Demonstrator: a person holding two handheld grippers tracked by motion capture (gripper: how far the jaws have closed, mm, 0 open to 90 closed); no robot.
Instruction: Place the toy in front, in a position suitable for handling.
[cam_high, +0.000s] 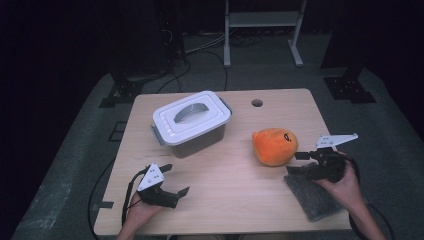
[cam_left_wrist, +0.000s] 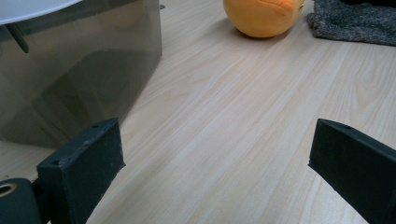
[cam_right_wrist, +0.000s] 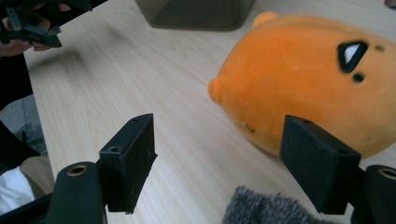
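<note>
The right gripper (cam_high: 301, 162) is sitting released, its two black foam-padded jaws spread wide and gripping nothing, near the table's right edge. It is pointing at an orange plush toy (cam_high: 274, 146), which is lying just beyond the jaws on the right half of the table (cam_high: 225, 195). The toy is round, soft and fuzzy, with a small black and white eye patch stitched on its top. In the right gripper view, one jaw is standing just in front of the toy's side, though whether it is touching cannot be told.

A grey knitted cloth (cam_high: 312, 195), coarse and speckled, is lying flat under the right gripper, near the front right corner, close beside the toy.

The left gripper (cam_high: 175, 180) is also hanging released, jaws spread apart and holding nothing, near the front left corner.

A storage box (cam_high: 191, 123) is standing towards the back left of the table. Its walls are smoky translucent plastic, its lid white with a recessed handle and grey side clips. The lid is shut, so its contents cannot be told.

A small round hole (cam_high: 257, 103) is showing near the table's back edge.
</note>
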